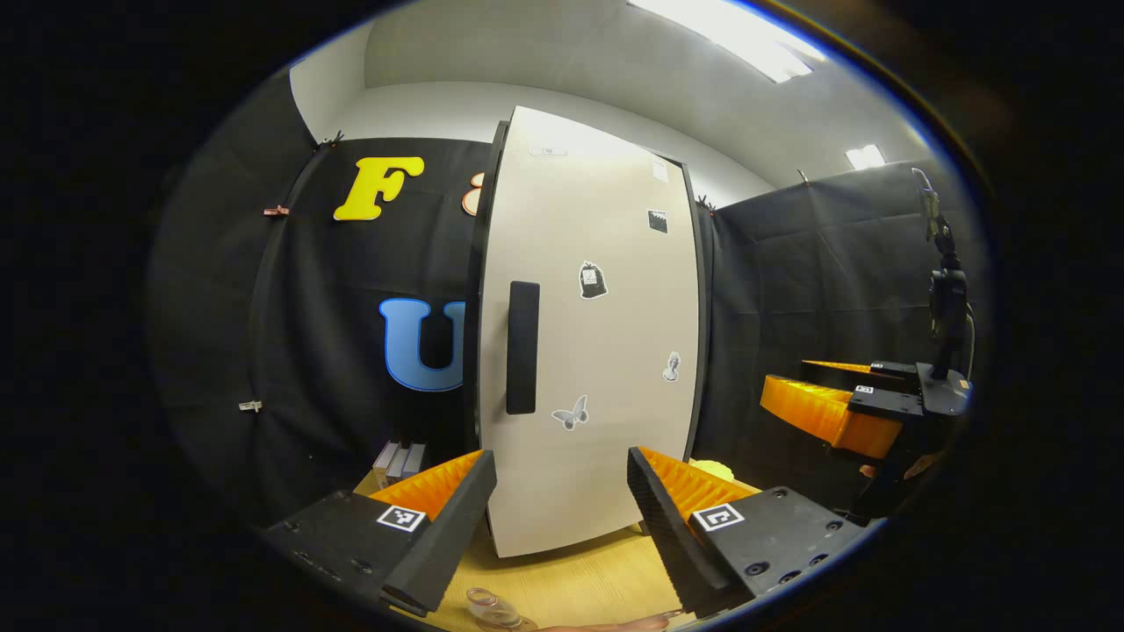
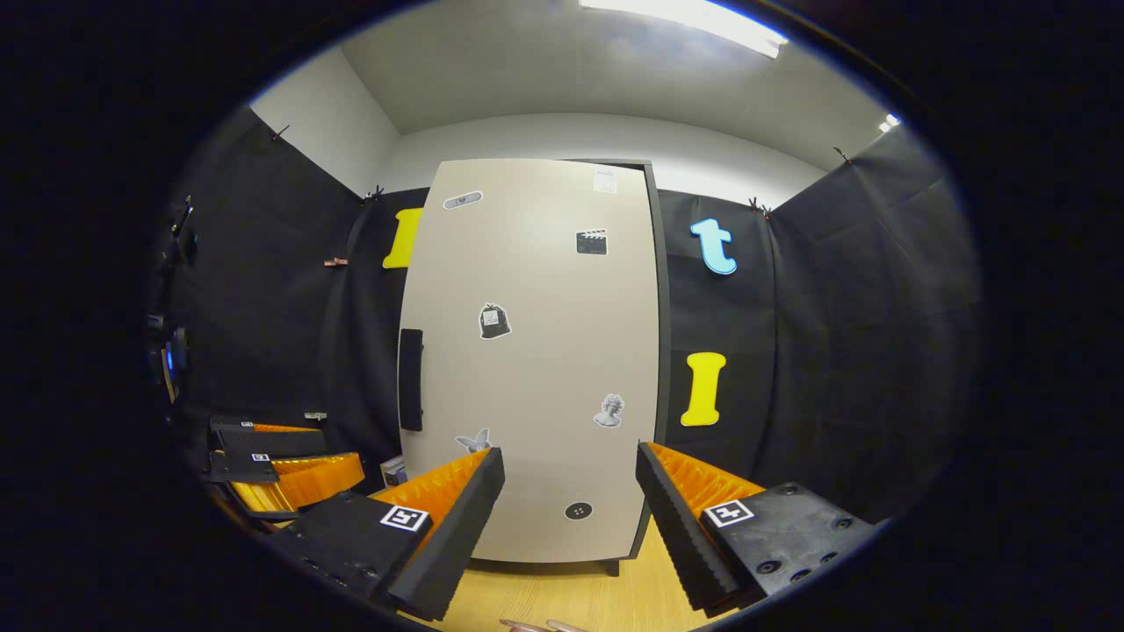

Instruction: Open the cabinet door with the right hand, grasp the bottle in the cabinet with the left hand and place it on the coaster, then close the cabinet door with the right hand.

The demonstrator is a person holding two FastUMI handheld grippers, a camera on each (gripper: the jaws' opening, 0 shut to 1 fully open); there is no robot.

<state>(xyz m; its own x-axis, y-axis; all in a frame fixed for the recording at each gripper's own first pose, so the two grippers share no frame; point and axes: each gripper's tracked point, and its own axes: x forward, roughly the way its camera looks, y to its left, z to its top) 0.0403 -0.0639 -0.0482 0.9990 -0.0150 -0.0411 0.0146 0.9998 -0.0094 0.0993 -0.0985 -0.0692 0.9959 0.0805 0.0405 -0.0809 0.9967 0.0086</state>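
A tall cabinet stands on the wooden table with its beige door (image 1: 597, 351) shut, so the inside is hidden. The door carries several stickers and a black vertical handle (image 1: 522, 347) near its left edge. My left gripper (image 1: 562, 527) is open in front of the door's lower part, with nothing between its fingers. In the right gripper view the same door (image 2: 536, 351) and handle (image 2: 410, 379) face me, and my right gripper (image 2: 571, 527) is open, empty, a short way from the door. A pale yellow flat thing (image 1: 716, 470), perhaps the coaster, lies right of the cabinet's foot.
The right gripper (image 1: 786, 377) hovers to the right of the cabinet; the left gripper (image 2: 338, 448) is seen at the left. Small boxes (image 1: 399, 461) stand left of the cabinet. A clear glass item (image 1: 492, 610) sits at the table's near edge. Black cloth walls surround the table (image 2: 571, 597).
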